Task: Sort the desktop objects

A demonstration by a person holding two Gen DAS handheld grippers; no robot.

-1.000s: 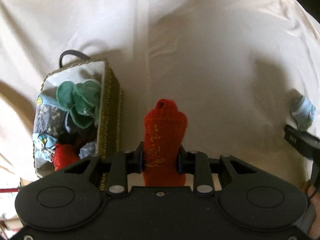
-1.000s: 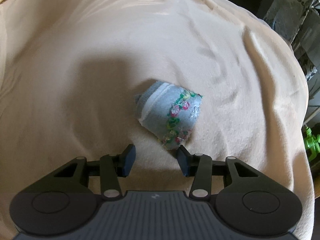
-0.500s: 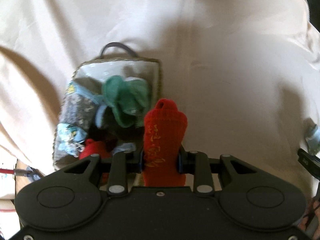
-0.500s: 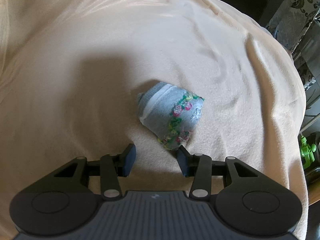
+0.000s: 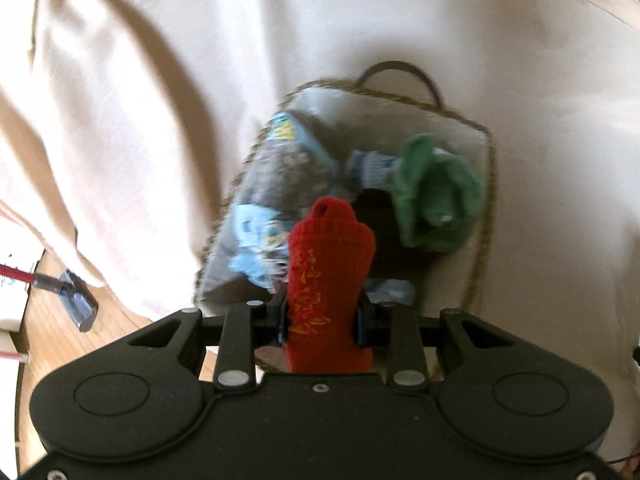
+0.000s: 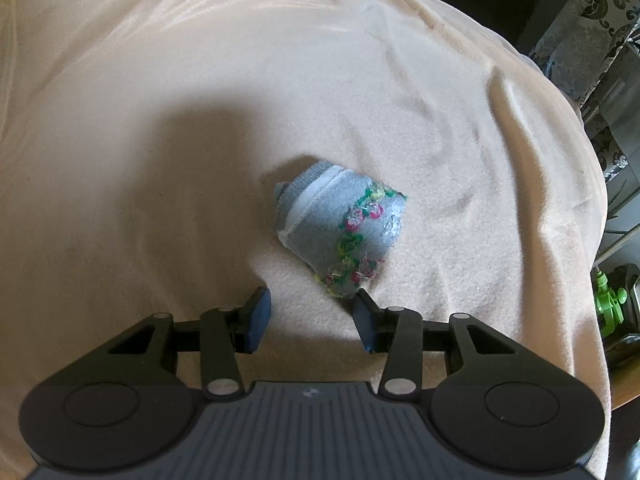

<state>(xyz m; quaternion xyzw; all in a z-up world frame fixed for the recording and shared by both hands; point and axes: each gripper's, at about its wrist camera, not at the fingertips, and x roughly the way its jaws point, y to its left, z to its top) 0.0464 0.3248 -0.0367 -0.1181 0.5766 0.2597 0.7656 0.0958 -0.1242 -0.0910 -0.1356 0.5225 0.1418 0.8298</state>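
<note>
Basket [image 5: 476, 184] shifted from left edge to centre of left wrist view, now straight ahead of left gripper [image 5: 320, 320], which is clamped on red sock [image 5: 328, 272]; green sock [image 5: 436, 196] inside. Right wrist view unchanged: right gripper [image 6: 310, 320] jaws apart, empty, grey flowered sock [image 6: 340, 232] on beige blanket [image 6: 160, 80] just beyond fingertips.

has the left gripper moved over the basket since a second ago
Yes. The left gripper, shut on the red sock, has swung sideways: the basket, earlier off to its left, now sits directly beyond the fingers.
</note>
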